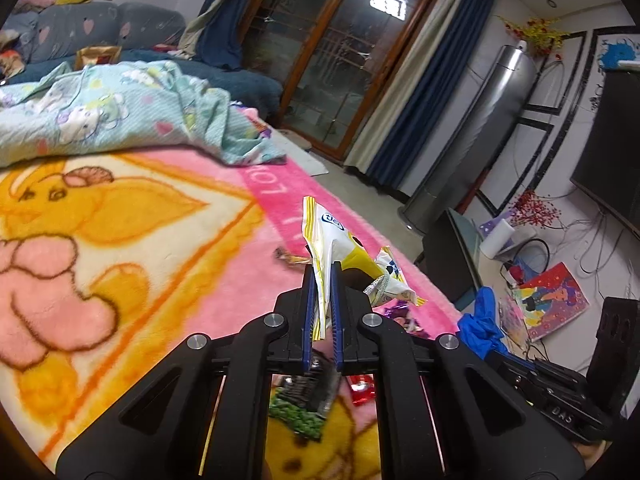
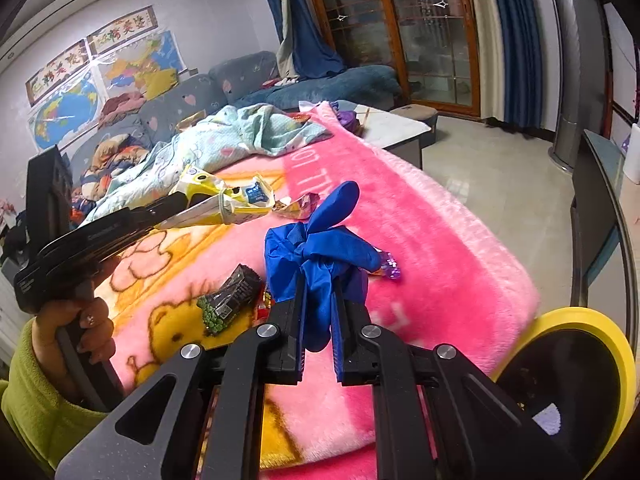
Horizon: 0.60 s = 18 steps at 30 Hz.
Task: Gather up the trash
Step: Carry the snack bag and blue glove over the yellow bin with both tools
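Note:
My left gripper (image 1: 322, 276) is shut on a crumpled yellow and white snack wrapper (image 1: 340, 248) and holds it above the pink blanket (image 1: 248, 280); the same wrapper shows in the right wrist view (image 2: 224, 200). My right gripper (image 2: 318, 284) is shut on a crumpled blue glove (image 2: 320, 248), held above the blanket's right edge. On the blanket lie a black and green wrapper (image 2: 228, 300), a red wrapper (image 1: 362, 392), a purple wrapper (image 2: 388, 268) and a small shiny wrapper (image 2: 298, 206).
A yellow-rimmed bin with a black liner (image 2: 576, 380) stands at the lower right, beside the blanket's edge. A light blue quilt (image 1: 120, 108) is piled at the far side. A sofa (image 2: 248, 76), a dark cabinet (image 2: 596, 216) and tiled floor (image 2: 488, 168) lie beyond.

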Available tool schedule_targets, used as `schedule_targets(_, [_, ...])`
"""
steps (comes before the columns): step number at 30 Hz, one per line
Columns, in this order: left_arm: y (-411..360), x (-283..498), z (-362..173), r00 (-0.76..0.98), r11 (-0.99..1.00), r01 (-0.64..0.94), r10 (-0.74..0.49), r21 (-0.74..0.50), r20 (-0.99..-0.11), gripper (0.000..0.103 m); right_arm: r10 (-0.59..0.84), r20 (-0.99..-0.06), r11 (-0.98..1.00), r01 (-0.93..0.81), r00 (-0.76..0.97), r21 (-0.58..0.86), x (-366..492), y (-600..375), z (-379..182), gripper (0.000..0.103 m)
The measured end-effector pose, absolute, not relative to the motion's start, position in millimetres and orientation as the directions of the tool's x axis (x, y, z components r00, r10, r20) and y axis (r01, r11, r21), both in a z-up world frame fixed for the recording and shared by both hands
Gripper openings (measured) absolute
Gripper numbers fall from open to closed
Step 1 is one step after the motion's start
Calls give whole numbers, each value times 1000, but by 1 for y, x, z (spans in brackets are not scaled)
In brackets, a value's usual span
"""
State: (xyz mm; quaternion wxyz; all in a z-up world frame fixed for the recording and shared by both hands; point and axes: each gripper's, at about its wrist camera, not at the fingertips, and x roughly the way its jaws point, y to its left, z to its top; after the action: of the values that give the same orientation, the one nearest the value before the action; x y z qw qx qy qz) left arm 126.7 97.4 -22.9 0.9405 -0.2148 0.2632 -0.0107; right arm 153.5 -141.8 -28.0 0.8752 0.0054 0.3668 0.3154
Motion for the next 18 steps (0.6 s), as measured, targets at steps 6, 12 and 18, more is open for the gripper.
schedule_targets(6, [84,122,-12,870,915,-57,-151,-399,-470,4,542,-629,814,-534,558,228,148,-151,-22,10])
schedule_targets(12, [69,118,-5,873,921,-20,-174,-388,-457,4,527,-619,827,-520,582,215,145,-159,-16,10])
schedule_targets(18, [55,115,1,874,927,21,-199,-375,-444,4,510,-613,841,-501,604,206,143,-172,-11,10])
